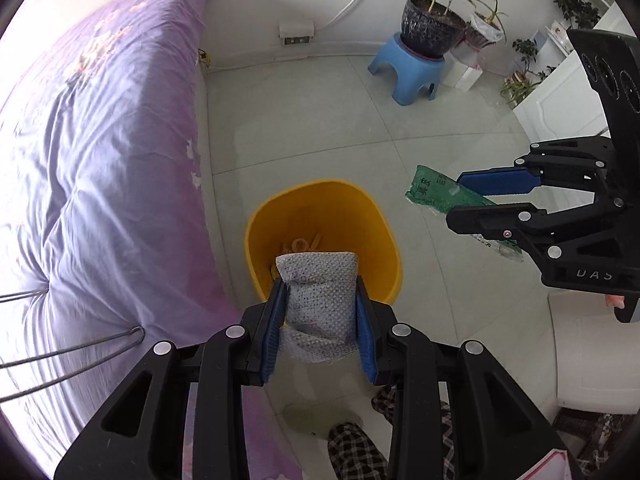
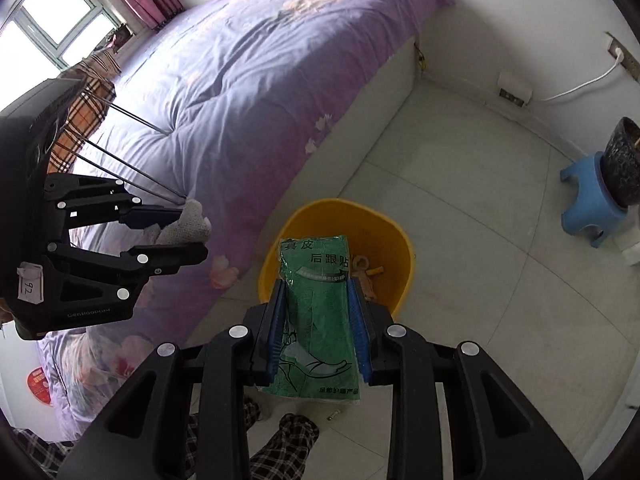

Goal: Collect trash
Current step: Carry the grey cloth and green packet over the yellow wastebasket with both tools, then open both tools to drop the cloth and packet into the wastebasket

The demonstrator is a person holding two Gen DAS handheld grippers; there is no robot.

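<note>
- The bed (image 1: 92, 152) fills the left side of the left wrist view, under a lilac quilt with pale pink flowers; thin metal rods (image 1: 72, 348) lie across its near edge.
- The left gripper (image 1: 320, 304) points steeply down, its blue pads clamped on a small grey-white pouch (image 1: 318, 300).
- The pouch is soft and pillow-like, with a dimpled, woven-looking skin speckled with dark dots. It is pinched at both sides, and its top bulges past the fingertips.
- In that view the pouch's top end overlaps the yellow bin (image 1: 320, 208); how high above it cannot be told.
- The bin is a round, bright yellow plastic tub standing on the pale tiled floor (image 1: 320, 120) just beside the bed, with some tan scraps (image 1: 302, 245) in its bottom.
- The right gripper (image 2: 318, 300) is also closed, its pads pressing on a flat green packet (image 2: 320, 304).
- The packet is a clear plastic sleeve with a green printed card, Chinese characters at its top and a white line drawing of a foot lower down. It sticks out past the fingertips, and in the right wrist view it overlaps the bin's near rim.
- From the left camera the same packet shows to the right of the bin, over the floor.
- Far right: a blue stool (image 1: 408, 72) bearing a dark plant pot (image 1: 432, 26), well apart from the bin.
- Checked trouser legs (image 2: 280, 444) show at the bottom edge.
</note>
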